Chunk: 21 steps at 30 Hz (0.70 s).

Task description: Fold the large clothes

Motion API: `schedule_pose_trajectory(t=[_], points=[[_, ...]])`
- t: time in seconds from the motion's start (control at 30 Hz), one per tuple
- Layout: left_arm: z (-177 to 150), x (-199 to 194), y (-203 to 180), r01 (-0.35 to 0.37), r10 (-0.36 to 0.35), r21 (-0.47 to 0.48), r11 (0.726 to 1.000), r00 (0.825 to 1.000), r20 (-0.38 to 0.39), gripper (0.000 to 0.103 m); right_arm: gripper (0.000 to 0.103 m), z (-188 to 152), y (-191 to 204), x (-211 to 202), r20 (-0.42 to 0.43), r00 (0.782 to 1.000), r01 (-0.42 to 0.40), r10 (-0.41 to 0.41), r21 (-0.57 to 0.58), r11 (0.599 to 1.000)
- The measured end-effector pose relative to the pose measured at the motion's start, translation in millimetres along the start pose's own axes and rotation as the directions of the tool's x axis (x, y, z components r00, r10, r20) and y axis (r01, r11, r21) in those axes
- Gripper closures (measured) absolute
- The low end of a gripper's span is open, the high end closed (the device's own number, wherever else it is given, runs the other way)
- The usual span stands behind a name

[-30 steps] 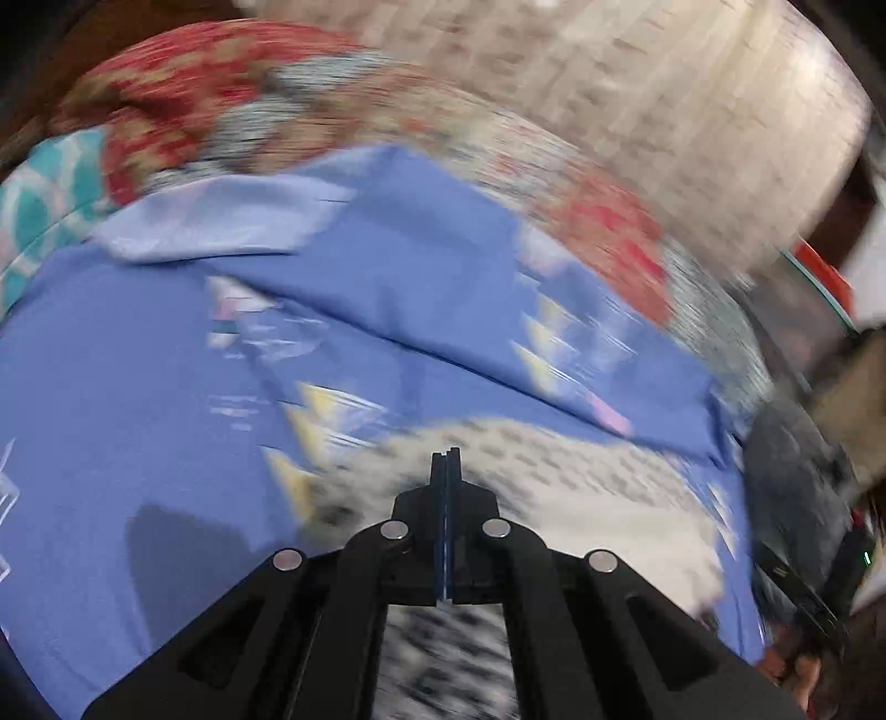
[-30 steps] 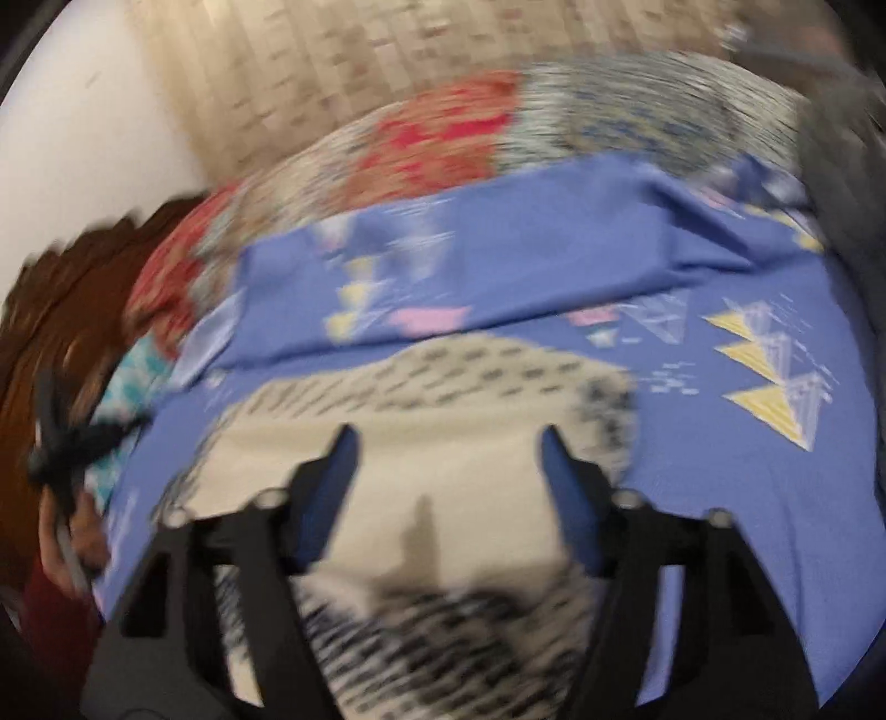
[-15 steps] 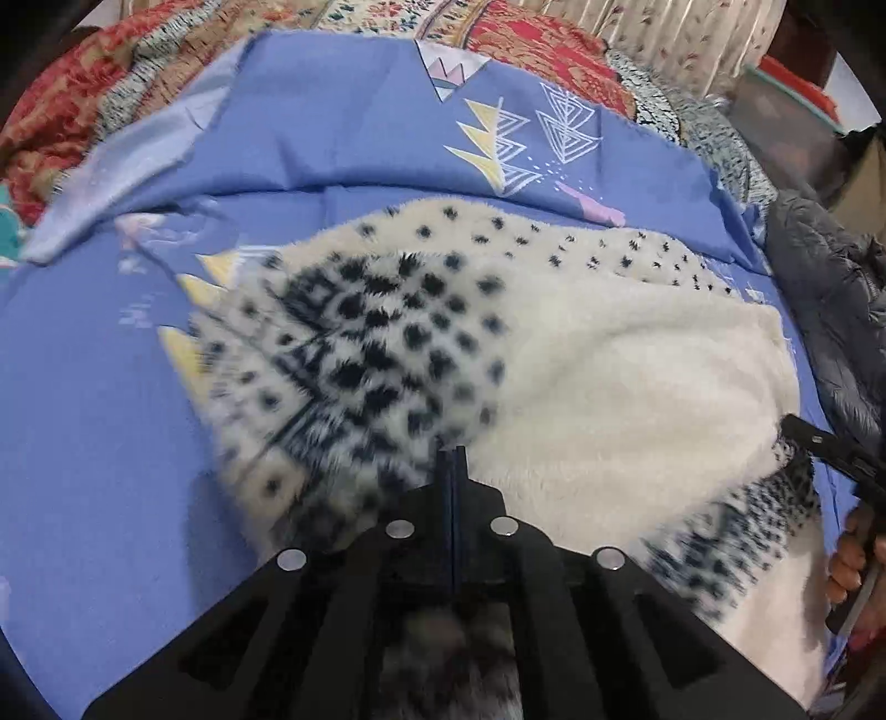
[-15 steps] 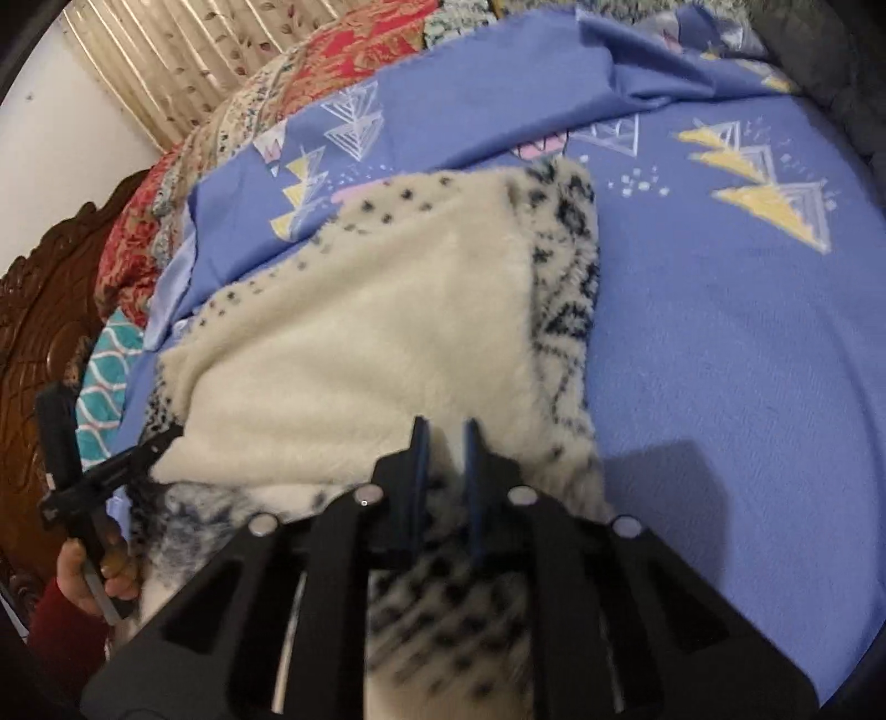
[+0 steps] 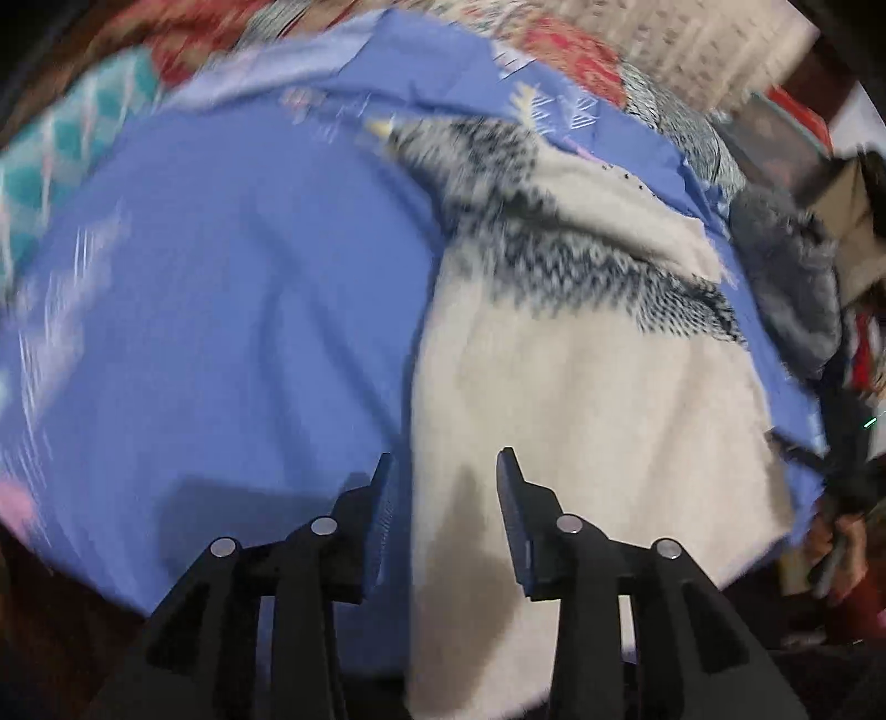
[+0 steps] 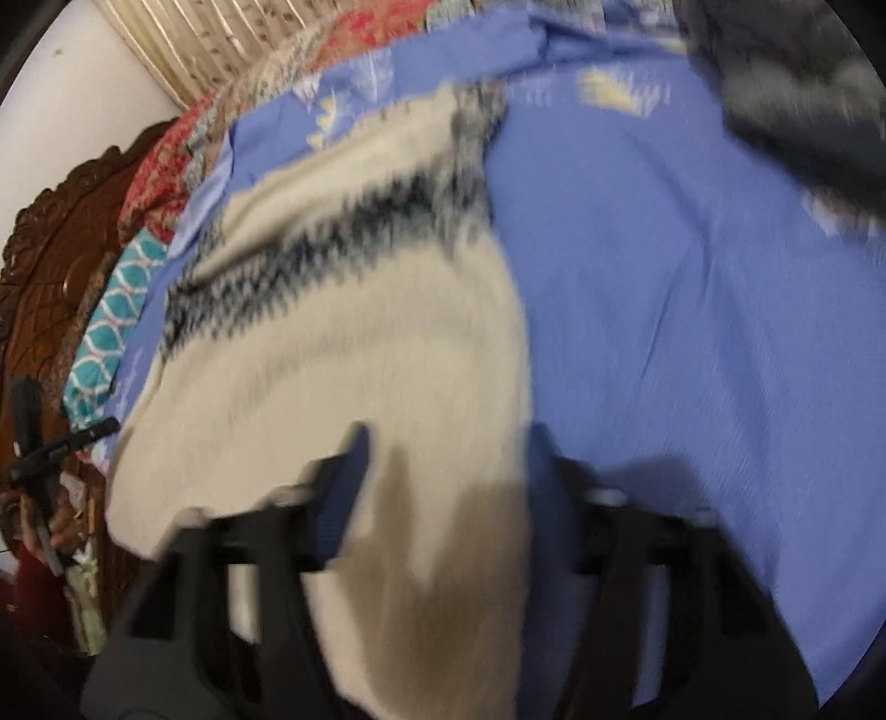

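A cream fleece garment with a black zigzag band (image 5: 581, 354) lies folded on the blue bedsheet (image 5: 221, 288); it also shows in the right wrist view (image 6: 360, 354). My left gripper (image 5: 443, 471) is open, hovering over the garment's near left edge. My right gripper (image 6: 448, 448) is open over the garment's near right edge. Both views are blurred by motion. Neither gripper holds anything.
A red patterned quilt (image 5: 559, 50) and a teal pillow (image 5: 61, 149) lie at the far side. A dark grey garment (image 5: 792, 277) sits to the right, also in the right wrist view (image 6: 803, 94). A carved wooden headboard (image 6: 50, 249) stands left.
Both grippers were shut on the garment half a second ago; both have opened and let it go. The garment now lies folded with its cream side up. Both cameras have pulled back.
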<state>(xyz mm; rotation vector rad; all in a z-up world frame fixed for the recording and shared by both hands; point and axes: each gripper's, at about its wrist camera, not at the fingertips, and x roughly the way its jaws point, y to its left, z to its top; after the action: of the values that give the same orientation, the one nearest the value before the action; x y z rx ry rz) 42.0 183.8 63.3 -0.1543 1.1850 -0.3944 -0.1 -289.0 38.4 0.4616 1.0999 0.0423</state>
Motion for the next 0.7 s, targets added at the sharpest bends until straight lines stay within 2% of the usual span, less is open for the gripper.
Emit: schedule_pose_trajectory(t=[0.07,0.13,0.2,0.23,0.3,0.37,0.4,0.43,0.47,0.5,0.57,0.67,0.7], points=[[-16,1,6,0.007,-0.007,-0.046,0.999,1.0,-0.016,0.044,0.102,-15,1,-28,0.084,0.996,0.044,-0.042,-0.024,0.999],[-29,-2,6,0.006,-0.007,-0.058,0.998,1.0,-0.012,0.044,0.102,-25,-14,-48,0.125,0.986,0.107,-0.108,0.015,0.994],[-36,-4,6,-0.005,0.004,-0.047,0.999,1.0,-0.015,0.044,0.102,-35,-42,-56,0.101,0.973,0.202,-0.209,0.077,0.976],[-38,-4,5,-0.015,0.014,-0.041,0.999,1.0,-0.018,0.044,0.102,-41,-56,-57,0.088,0.972,0.209,-0.219,0.108,0.972],[-39,-4,4,-0.013,0.011,-0.044,0.999,0.999,-0.03,0.043,0.102,-53,-76,-66,0.085,0.991,0.085,-0.105,0.206,0.975],[-37,-3,1,0.0,-0.002,-0.051,0.999,0.999,-0.041,0.041,0.098,-62,-77,-78,0.123,0.991,0.016,-0.044,0.222,0.975],[-36,-2,-1,0.01,-0.012,-0.056,0.998,0.999,-0.043,0.038,0.082,-66,-72,-82,0.127,0.992,-0.001,-0.024,0.196,0.981],[-35,0,-1,0.009,-0.012,-0.06,0.998,0.999,-0.047,0.035,0.072,-69,-67,-82,0.123,0.992,-0.012,-0.011,0.178,0.984],[-36,2,-1,0.004,-0.008,-0.062,0.998,0.999,-0.053,0.035,0.054,-74,-60,-82,0.119,0.993,-0.032,0.014,0.154,0.987],[-36,4,-2,0.001,-0.005,-0.063,0.998,0.998,-0.063,0.034,0.049,-76,-54,-82,0.116,0.993,-0.047,0.031,0.138,0.989],[-39,8,-4,0.011,-0.016,-0.064,0.998,0.997,-0.076,0.034,0.048,-82,-42,-79,0.098,0.993,-0.079,0.069,0.101,0.992],[-47,15,-5,0.023,-0.031,-0.071,0.997,0.994,-0.104,0.032,0.048,-90,-27,-56,0.026,0.995,-0.102,0.1,0.068,0.992],[-50,17,-5,0.029,-0.038,-0.074,0.997,0.993,-0.114,0.032,0.051,-91,-24,-50,0.002,0.994,-0.105,0.105,0.068,0.992]])
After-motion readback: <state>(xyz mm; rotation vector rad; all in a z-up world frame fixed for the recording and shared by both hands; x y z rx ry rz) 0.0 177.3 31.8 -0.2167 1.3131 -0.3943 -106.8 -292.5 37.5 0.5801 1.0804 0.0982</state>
